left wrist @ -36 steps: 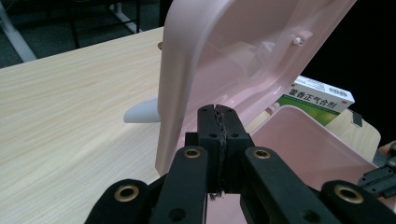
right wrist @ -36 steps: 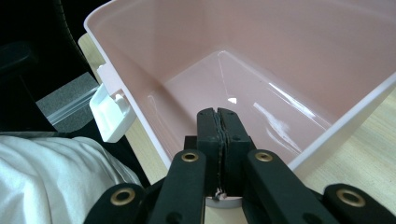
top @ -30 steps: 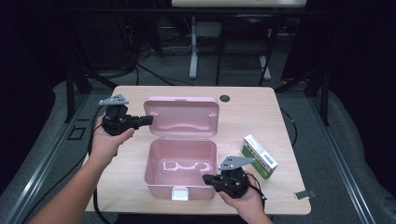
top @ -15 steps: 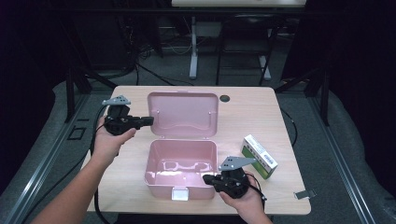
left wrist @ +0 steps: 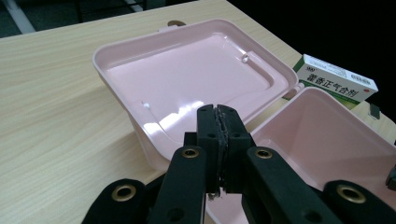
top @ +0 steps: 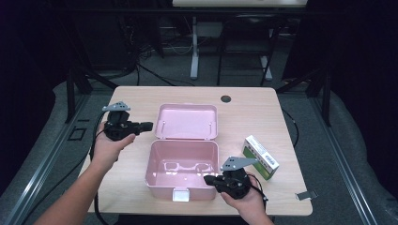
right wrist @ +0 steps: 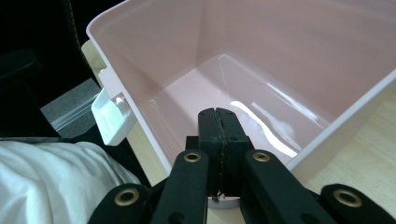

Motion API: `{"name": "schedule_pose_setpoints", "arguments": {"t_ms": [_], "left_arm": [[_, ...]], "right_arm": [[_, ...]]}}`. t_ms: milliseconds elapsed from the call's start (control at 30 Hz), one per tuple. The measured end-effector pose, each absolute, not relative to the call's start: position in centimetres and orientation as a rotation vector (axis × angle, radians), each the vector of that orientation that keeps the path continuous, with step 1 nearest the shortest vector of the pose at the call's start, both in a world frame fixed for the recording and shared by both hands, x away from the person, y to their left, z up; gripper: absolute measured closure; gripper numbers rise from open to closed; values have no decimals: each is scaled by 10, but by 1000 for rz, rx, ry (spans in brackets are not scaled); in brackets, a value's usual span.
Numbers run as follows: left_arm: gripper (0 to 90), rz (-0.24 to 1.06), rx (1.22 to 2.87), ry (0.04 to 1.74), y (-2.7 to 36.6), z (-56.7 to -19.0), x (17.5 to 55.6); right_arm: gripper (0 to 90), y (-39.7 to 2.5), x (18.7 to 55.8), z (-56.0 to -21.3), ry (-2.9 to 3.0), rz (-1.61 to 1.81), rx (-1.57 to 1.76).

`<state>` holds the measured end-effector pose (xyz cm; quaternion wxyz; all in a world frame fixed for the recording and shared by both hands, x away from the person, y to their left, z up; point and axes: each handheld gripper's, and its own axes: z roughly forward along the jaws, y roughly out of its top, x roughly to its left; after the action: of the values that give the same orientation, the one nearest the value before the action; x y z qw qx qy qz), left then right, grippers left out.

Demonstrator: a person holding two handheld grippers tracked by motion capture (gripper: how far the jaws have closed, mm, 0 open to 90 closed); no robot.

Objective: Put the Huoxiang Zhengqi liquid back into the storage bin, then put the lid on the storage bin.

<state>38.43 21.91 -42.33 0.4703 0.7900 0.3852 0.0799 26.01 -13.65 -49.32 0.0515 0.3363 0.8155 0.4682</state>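
Observation:
A pink plastic box lies open in the middle of the table, its lid [top: 187, 122] folded back flat and its base [top: 159, 185] empty. A green and white medicine carton [top: 260, 157] rests to the right of the base. My left gripper [top: 149, 125] hovers just left of the lid, shut with nothing in it; in the left gripper view its jaws [left wrist: 219, 112] meet over the lid's [left wrist: 196, 74] near edge. My right gripper [top: 206, 178] sits at the base's front right corner, also shut and empty, pointing into the base [right wrist: 280, 42].
A white latch [right wrist: 112, 116] sticks out from the base's front wall. A dark round grommet [top: 226, 99] sits near the table's far edge. A small grey clip [top: 307, 194] hangs at the front right edge. Bare wood lies left of the box.
My left gripper has drifted slightly toward the near side of the table. The right gripper and the box have stayed put.

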Motion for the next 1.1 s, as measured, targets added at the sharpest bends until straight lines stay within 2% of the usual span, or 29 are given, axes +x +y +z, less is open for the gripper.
{"name": "schedule_pose_setpoints", "arguments": {"t_ms": [500,833,1100], "left_arm": [[855,185,1940,948,225,-438,376],[808,201,1937,951,231,-443,367],[718,181,1938,946,235,-448,361]], "right_arm": [[892,-136,260,-493,2479,1429,1026],[826,-134,260,-490,2497,1418,1036],[749,-134,262,-478,2505,1384,1023]]}}
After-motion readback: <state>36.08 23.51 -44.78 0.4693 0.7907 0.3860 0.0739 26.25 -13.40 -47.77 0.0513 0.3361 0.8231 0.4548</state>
